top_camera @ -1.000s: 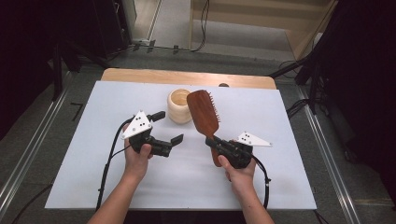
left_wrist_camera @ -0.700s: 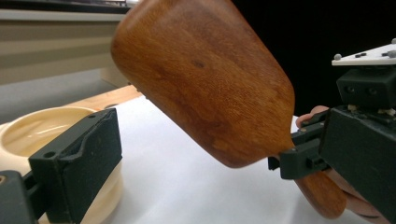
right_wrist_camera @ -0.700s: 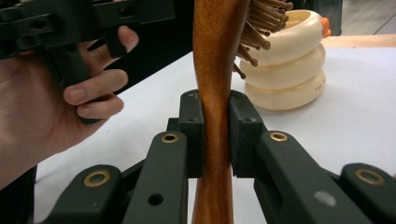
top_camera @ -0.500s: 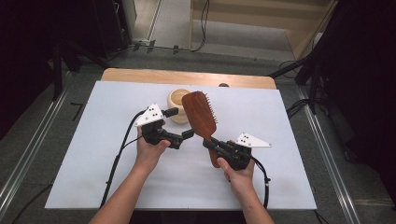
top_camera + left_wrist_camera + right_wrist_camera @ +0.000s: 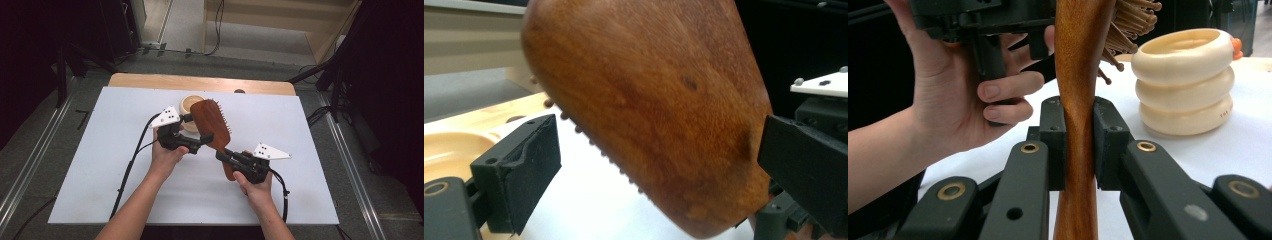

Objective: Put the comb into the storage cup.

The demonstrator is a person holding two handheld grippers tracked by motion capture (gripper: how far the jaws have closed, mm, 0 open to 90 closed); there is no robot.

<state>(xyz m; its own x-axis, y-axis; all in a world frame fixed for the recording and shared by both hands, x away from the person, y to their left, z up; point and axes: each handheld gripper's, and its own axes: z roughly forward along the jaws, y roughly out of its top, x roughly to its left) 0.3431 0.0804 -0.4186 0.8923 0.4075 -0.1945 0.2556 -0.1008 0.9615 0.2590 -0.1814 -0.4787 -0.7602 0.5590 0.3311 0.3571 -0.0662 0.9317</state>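
Left hand-held gripper [image 5: 200,131] moved in, jaws wide but just closing around hairbrush [image 5: 210,123] head, probably not yet touching; right hand-held gripper [image 5: 1079,145] clamps handle above desk [image 5: 100,150]. Handover likely next.

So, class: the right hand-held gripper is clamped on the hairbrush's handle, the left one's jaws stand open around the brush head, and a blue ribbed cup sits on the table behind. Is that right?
Not quite: the cup is cream, not blue, as the right gripper view shows. The rest holds: the right hand-held gripper is clamped on the hairbrush handle, and the left hand-held gripper has its jaws open around the brush head.
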